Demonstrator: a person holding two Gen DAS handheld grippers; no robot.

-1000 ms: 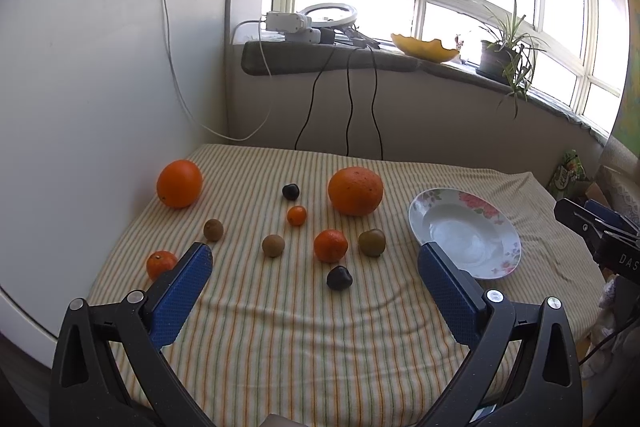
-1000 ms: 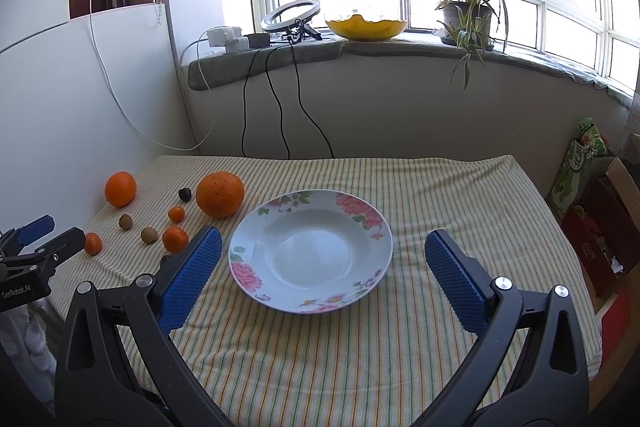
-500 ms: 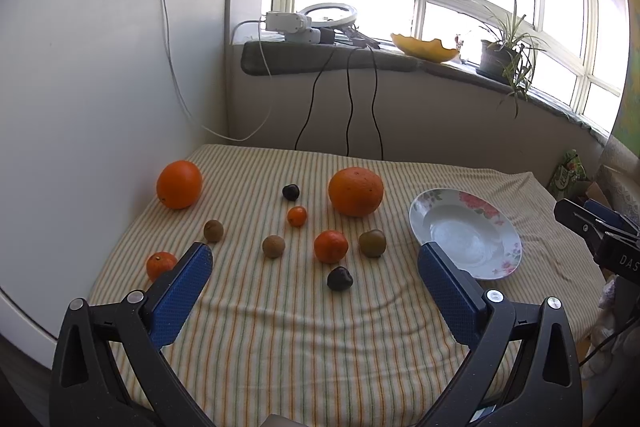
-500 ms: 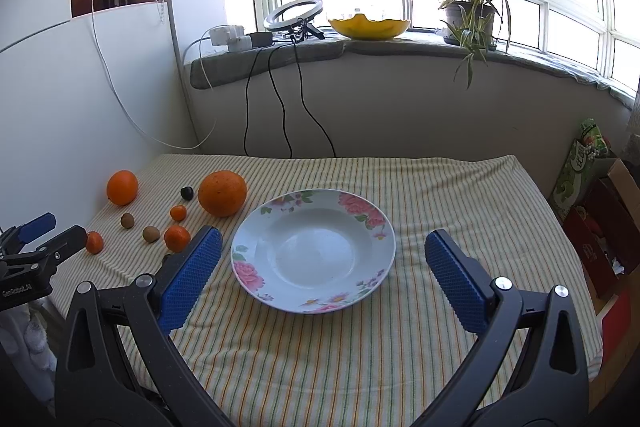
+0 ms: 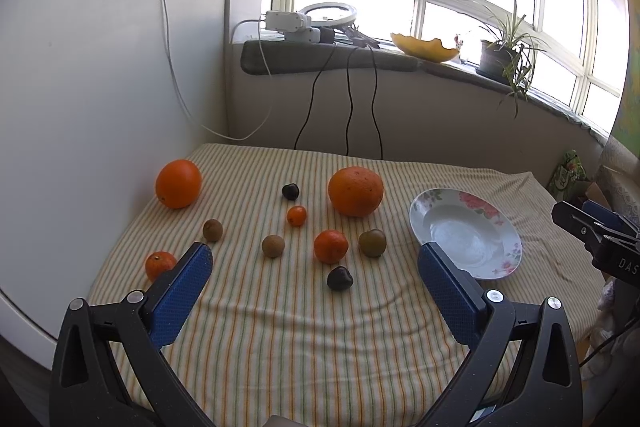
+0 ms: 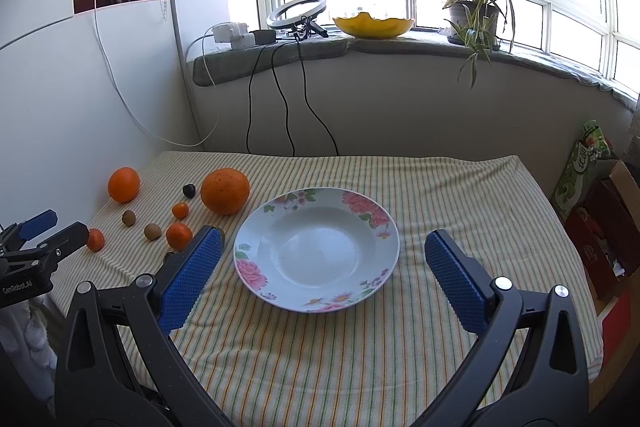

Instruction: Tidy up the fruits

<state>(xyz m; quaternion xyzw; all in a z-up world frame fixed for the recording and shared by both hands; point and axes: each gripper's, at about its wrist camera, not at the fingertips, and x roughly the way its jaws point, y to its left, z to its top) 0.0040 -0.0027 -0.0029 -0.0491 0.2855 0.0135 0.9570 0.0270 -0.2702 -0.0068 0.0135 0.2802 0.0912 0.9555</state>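
Observation:
Several fruits lie loose on the striped cloth: a big orange (image 5: 355, 191), a smaller orange (image 5: 178, 183) by the left wall, a mandarin (image 5: 331, 246), kiwis (image 5: 273, 246), dark plums (image 5: 339, 278). A white flowered plate (image 5: 466, 232) stands empty to their right; it also shows in the right wrist view (image 6: 316, 247). My left gripper (image 5: 314, 291) is open and empty, above the cloth short of the fruits. My right gripper (image 6: 322, 279) is open and empty, hovering before the plate. The big orange (image 6: 225, 191) lies left of the plate.
A white panel (image 5: 80, 107) borders the table on the left. A grey wall with hanging cables (image 5: 348, 107) stands behind, under a windowsill with a yellow bowl (image 6: 374, 26) and a potted plant (image 6: 474, 15). Boxes and a green bag (image 6: 584, 159) sit off the right edge.
Both views have shifted very slightly; the right gripper has edged a little toward the plate. No fruit has moved, and both grippers stay open.

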